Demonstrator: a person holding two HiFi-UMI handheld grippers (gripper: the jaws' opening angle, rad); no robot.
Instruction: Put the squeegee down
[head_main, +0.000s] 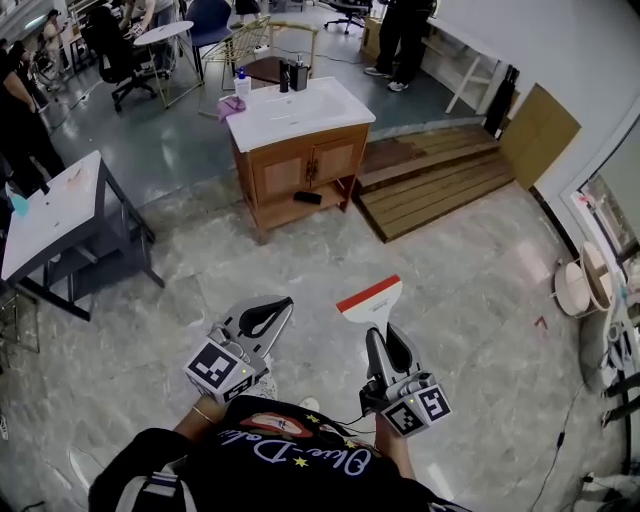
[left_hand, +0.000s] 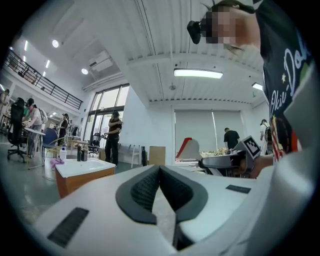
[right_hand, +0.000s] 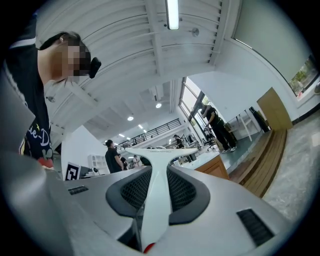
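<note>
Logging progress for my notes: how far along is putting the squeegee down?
Done: nothing yet. In hand: the squeegee is clamped by its handle in the right gripper and held in the air, while the left gripper is empty. Left: lower it onto a surface, open the fingers and pull away.

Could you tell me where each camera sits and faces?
Head view: on the person's head, steeply down at the floor; left gripper, right gripper, shirt show.
Left gripper view: on that gripper, level past shut jaws toward the sink cabinet; shirt at right.
Right gripper view: on that gripper, along the clamped squeegee; shirt at left.
Shared: all three show cabinet and squeegee.
</note>
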